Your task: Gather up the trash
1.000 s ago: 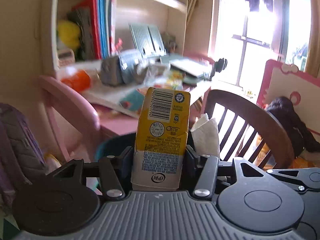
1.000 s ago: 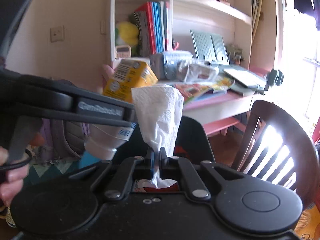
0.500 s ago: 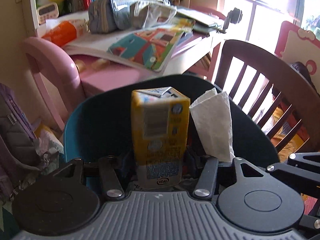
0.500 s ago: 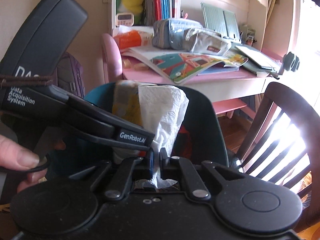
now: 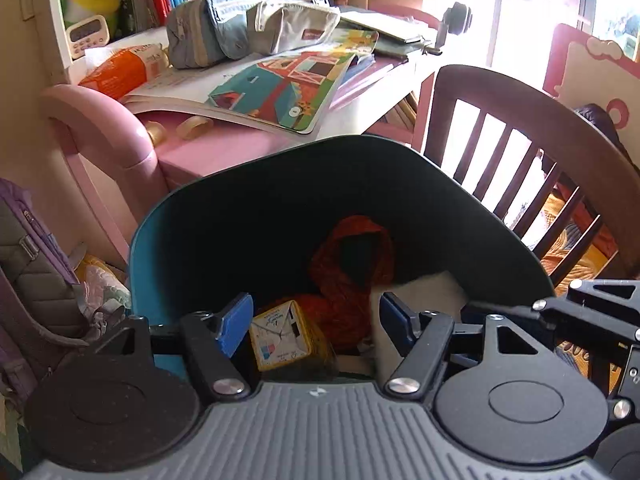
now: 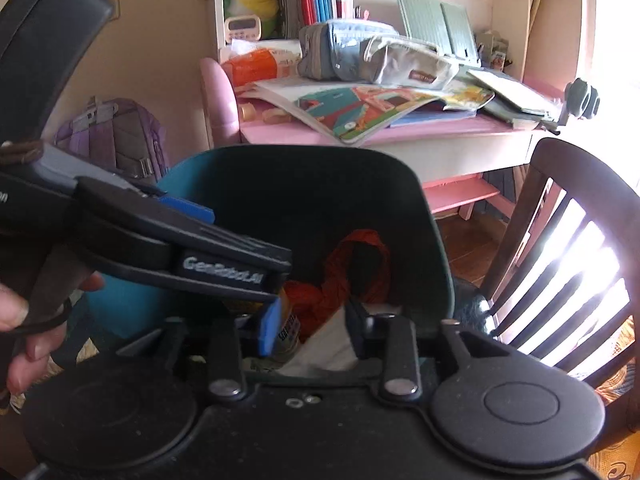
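While both tools hang over the teal bin point(image 5: 144, 264), the left gripper point(image 5: 316, 322) and right gripper point(image 6: 310, 330) stand spread and empty, "GenRobot.AI" printed on the left one, with the yellow carton point(image 5: 282, 338) and white tissue point(image 5: 424, 288) lying inside beside red netting point(image 5: 348, 276).

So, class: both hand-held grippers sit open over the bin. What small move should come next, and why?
Probably lift both away from the bin. The left hand-held gripper and right hand-held gripper are open, and the yellow carton and tissue lie inside.
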Action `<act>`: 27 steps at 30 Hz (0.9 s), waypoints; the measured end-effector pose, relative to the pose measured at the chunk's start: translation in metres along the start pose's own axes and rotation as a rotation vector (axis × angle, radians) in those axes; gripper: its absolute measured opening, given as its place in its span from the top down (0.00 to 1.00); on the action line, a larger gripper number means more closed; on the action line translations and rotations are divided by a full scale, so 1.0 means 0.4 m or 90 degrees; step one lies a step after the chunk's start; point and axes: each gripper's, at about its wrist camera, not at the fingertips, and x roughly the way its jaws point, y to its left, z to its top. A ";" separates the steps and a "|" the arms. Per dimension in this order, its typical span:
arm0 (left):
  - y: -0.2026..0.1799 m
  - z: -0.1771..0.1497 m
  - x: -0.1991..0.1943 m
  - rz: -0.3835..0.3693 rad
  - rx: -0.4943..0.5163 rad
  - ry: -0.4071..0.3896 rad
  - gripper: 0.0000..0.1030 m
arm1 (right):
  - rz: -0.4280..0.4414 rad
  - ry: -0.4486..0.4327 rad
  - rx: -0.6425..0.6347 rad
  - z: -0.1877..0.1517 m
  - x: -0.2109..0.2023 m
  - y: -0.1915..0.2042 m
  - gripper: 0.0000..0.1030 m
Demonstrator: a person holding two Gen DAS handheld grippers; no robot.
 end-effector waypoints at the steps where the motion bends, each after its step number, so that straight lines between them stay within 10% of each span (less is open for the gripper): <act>1: 0.000 -0.004 -0.011 0.002 0.000 -0.005 0.32 | 0.000 -0.005 -0.001 -0.001 -0.010 0.001 0.61; 27: 0.030 -0.166 -0.374 0.005 -0.020 -0.187 0.16 | 0.015 -0.130 -0.028 -0.044 -0.310 0.093 0.44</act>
